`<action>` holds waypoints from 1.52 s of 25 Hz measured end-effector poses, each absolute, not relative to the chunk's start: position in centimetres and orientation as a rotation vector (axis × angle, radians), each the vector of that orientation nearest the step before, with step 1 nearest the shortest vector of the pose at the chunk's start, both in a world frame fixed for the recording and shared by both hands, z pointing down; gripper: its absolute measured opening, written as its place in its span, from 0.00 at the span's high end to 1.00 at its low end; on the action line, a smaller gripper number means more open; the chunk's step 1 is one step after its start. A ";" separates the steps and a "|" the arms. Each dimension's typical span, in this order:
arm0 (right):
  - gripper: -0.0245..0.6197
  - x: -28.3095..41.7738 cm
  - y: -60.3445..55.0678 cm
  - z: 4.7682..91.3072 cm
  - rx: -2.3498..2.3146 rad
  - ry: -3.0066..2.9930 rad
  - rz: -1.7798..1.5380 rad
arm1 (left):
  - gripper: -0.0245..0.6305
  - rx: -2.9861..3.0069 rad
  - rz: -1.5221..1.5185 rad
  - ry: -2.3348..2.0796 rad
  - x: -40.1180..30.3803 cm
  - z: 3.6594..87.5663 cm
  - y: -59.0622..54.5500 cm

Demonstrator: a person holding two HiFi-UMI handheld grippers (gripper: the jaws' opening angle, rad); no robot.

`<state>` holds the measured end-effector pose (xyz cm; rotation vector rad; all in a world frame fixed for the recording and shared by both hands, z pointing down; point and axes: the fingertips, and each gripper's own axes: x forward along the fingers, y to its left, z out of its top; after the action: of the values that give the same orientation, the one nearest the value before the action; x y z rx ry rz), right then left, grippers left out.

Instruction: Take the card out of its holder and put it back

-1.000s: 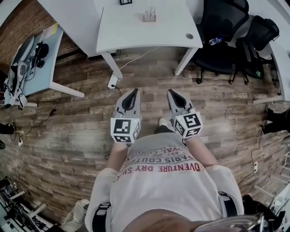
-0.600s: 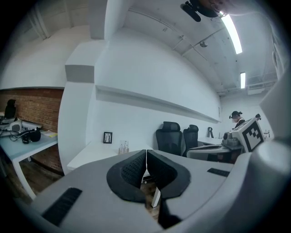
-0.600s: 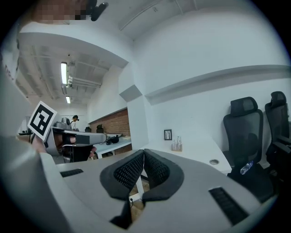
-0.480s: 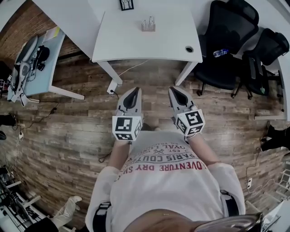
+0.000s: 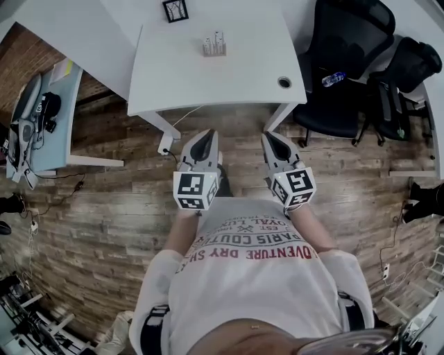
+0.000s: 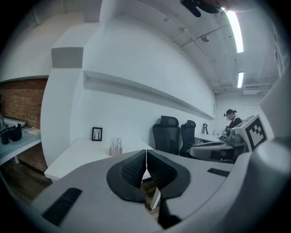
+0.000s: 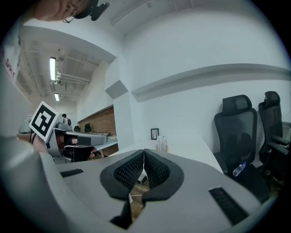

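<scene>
The card holder [image 5: 214, 45] is a small clear stand with pale cards upright in it, toward the far side of the white table [image 5: 208, 76]. It also shows small in the left gripper view [image 6: 115, 148] and the right gripper view [image 7: 161, 144]. My left gripper [image 5: 206, 135] and right gripper [image 5: 269, 136] are held side by side over the wooden floor, just short of the table's near edge and pointing at it. Both are shut with nothing between the pads, as the left [image 6: 146, 152] and right [image 7: 144, 152] views show.
A small framed picture [image 5: 175, 10] stands at the table's far edge, and a cable hole [image 5: 284, 82] sits near its right corner. Black office chairs [image 5: 340, 62] and a water bottle [image 5: 330, 79] are at the right. A cluttered side desk [image 5: 41, 111] stands at the left.
Both grippers and the person have moved forward across the floor toward the white table, which now lies closer. The jaws have stayed shut.
</scene>
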<state>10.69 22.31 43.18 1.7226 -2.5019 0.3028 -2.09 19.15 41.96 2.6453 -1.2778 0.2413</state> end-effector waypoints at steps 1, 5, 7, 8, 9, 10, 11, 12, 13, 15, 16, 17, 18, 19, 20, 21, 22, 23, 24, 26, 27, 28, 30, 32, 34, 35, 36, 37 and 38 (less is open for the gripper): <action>0.92 11.0 21.2 43.0 1.747 -2.488 0.296 | 0.93 2.653 0.239 -1.261 -1.9 42.0 17.9; 0.92 11.7 16.0 42.2 1.819 -2.438 0.282 | 0.93 2.663 0.216 -1.213 -2.1 41.6 12.1; 0.92 11.5 13.1 42.0 1.841 -2.418 0.278 | 0.93 2.669 0.207 -1.191 -2.5 41.4 9.0; 0.92 11.3 11.6 42.0 1.854 -2.408 0.278 | 0.93 2.676 0.207 -1.179 -2.7 41.3 7.4; 0.92 11.1 10.0 42.0 1.867 -2.398 0.281 | 0.93 2.683 0.208 -1.167 -2.9 41.2 5.8; 0.92 10.8 8.4 42.0 1.878 -2.390 0.286 | 0.93 2.689 0.211 -1.156 -3.2 41.1 4.2; 0.92 10.4 6.8 42.0 1.886 -2.385 0.291 | 0.93 2.693 0.213 -1.148 -3.6 41.1 2.5; 0.92 9.9 5.2 42.0 1.890 -2.383 0.292 | 0.93 2.697 0.214 -1.141 -4.0 41.0 0.9; 0.92 9.4 3.6 42.0 1.894 -2.382 0.290 | 0.93 2.700 0.215 -1.134 -4.4 41.0 -0.7; 0.92 8.6 0.8 42.1 1.901 -2.381 0.289 | 0.93 2.705 0.217 -1.122 -5.1 41.0 -3.6; 0.92 8.3 -0.6 42.1 1.906 -2.379 0.292 | 0.93 2.706 0.218 -1.114 -5.3 41.1 -5.0; 0.92 8.0 -1.8 42.2 1.912 -2.377 0.299 | 0.93 2.707 0.221 -1.106 -5.5 41.3 -6.2; 0.92 7.8 -3.1 42.3 1.917 -2.377 0.307 | 0.93 2.707 0.224 -1.099 -5.7 41.4 -7.4; 0.92 7.5 -4.2 42.4 1.919 -2.381 0.315 | 0.93 2.705 0.226 -1.095 -6.0 41.6 -8.5; 0.92 7.1 -5.2 42.4 1.915 -2.390 0.320 | 0.93 2.702 0.226 -1.092 -6.2 41.7 -9.6; 0.92 6.7 -6.1 42.5 1.906 -2.401 0.320 | 0.93 2.697 0.225 -1.089 -6.4 41.8 -10.6; 0.92 6.4 -6.8 42.5 1.891 -2.413 0.315 | 0.93 2.692 0.223 -1.084 -6.5 42.0 -11.3; 0.92 6.1 -7.5 42.5 1.875 -2.422 0.308 | 0.93 2.686 0.223 -1.079 -6.6 42.2 -12.0; 0.92 5.9 -8.2 42.5 1.861 -2.428 0.304 | 0.93 2.679 0.224 -1.076 -6.6 42.5 -12.6; 0.92 5.9 -9.6 42.7 1.845 -2.432 0.312 | 0.93 2.664 0.228 -1.078 -6.6 42.9 -13.6; 0.92 6.1 -10.3 42.8 1.839 -2.433 0.317 | 0.93 2.656 0.231 -1.080 -6.5 43.1 -14.0; 0.92 6.3 -10.9 42.9 1.832 -2.434 0.319 | 0.93 2.650 0.234 -1.082 -6.4 43.3 -14.4; 0.92 6.9 -12.1 43.1 1.812 -2.440 0.318 | 0.93 2.642 0.243 -1.087 -5.9 43.6 -15.1; 0.92 7.3 -13.4 43.3 1.781 -2.463 0.317 | 0.93 2.633 0.258 -1.103 -5.6 43.9 -16.0; 0.92 7.4 -14.7 43.5 1.725 -2.501 0.321 | 0.93 2.615 0.270 -1.130 -5.3 44.1 -17.0; 0.92 7.5 -15.4 43.6 1.691 -2.516 0.321 | 0.93 2.605 0.274 -1.145 -5.2 44.1 -17.5; 0.92 7.5 -16.0 43.8 1.657 -2.528 0.320 | 0.93 2.594 0.278 -1.161 -5.1 44.1 -18.0; 0.92 7.6 -16.6 44.0 1.625 -2.536 0.320 | 0.93 2.582 0.284 -1.177 -4.9 44.2 -18.5; 0.92 7.8 -17.2 44.3 1.595 -2.544 0.325 | 0.93 2.569 0.292 -1.193 -4.8 44.4 -19.0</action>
<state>7.80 -17.21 44.28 1.5951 -2.5436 0.3255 -4.79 -18.96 44.42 2.5686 -1.1929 0.2916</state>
